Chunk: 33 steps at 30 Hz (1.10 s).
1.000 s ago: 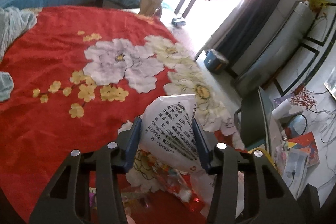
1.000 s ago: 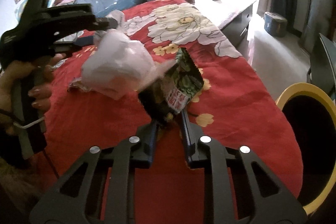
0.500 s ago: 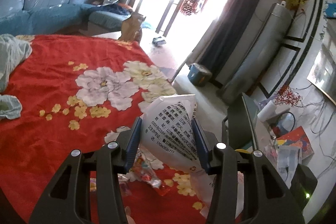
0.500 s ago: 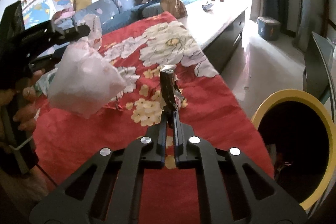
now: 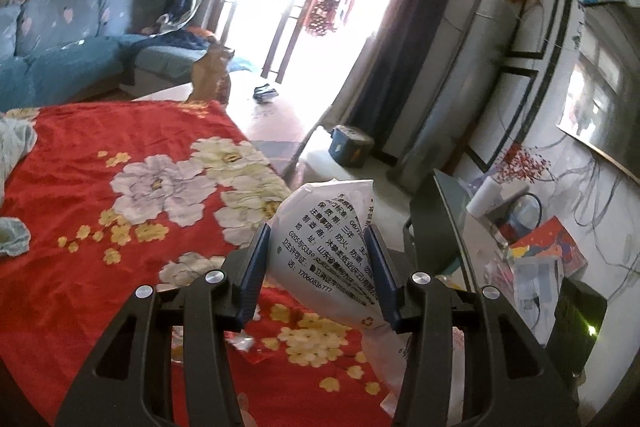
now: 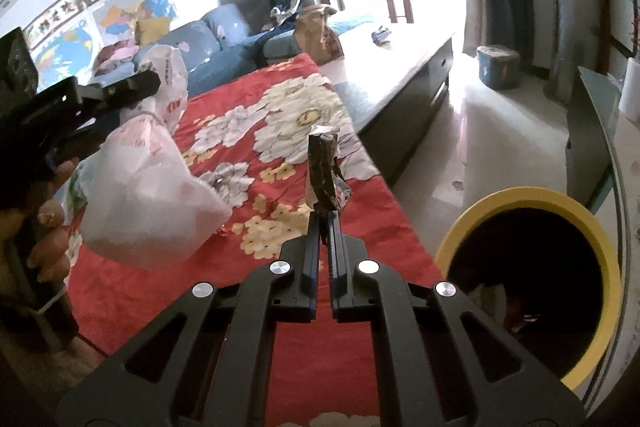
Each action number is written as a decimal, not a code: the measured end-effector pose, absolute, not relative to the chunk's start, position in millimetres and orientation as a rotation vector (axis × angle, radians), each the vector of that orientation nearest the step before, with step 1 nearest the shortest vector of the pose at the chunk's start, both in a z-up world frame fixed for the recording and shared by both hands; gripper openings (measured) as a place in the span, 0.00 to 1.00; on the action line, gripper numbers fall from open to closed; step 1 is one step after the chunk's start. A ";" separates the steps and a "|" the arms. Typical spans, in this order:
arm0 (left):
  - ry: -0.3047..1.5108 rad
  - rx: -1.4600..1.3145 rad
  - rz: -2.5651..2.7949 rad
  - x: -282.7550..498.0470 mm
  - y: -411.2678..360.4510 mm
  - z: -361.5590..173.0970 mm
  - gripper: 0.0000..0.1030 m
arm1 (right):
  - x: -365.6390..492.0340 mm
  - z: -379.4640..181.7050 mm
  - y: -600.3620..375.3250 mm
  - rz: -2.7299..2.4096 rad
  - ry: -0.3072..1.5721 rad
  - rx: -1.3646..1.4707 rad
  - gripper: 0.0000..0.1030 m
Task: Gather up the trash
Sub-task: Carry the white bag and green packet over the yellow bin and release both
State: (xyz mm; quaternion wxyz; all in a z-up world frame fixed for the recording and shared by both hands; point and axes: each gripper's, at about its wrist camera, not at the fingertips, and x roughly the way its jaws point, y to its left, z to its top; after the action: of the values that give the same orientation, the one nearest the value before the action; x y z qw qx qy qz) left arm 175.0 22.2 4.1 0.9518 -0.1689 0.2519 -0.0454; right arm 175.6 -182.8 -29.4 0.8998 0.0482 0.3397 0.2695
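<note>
My left gripper (image 5: 316, 231) is shut on a white plastic bag (image 5: 332, 255) printed with black text, held above the red flowered tablecloth (image 5: 80, 187). In the right wrist view the same bag (image 6: 148, 203) hangs from the left gripper (image 6: 154, 83) at the left. My right gripper (image 6: 325, 217) is shut on a dark snack wrapper (image 6: 324, 171), held upright above the cloth. A yellow-rimmed trash bin (image 6: 448, 247) with a dark inside stands at the lower right beside the table.
Small red wrapper scraps (image 5: 244, 343) lie on the cloth under the left gripper. A grey cloth (image 5: 16, 143) lies at the table's left. A blue sofa (image 6: 224, 39), a brown paper bag (image 6: 316, 35) and a cluttered glass side table (image 5: 520, 259) surround the table.
Both grippers have risen from the cloth with their loads. The right jaws have closed flat on the wrapper, and the right gripper has moved toward the bin.
</note>
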 end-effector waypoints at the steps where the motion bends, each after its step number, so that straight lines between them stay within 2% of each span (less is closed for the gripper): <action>1: 0.510 -0.334 -0.101 174.5 17.2 5.4 0.44 | 176.4 -28.6 -184.8 0.554 0.700 0.102 0.02; 33: 0.545 -0.127 -0.262 187.6 -96.8 0.6 0.44 | 188.7 -32.2 -279.1 0.369 0.669 0.234 0.02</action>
State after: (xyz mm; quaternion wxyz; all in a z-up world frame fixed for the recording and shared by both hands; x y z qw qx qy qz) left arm 187.6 -96.8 0.6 0.9527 -0.0627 0.2681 -0.1289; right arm 188.7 -279.1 -32.2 0.9213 0.1137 0.3258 0.1794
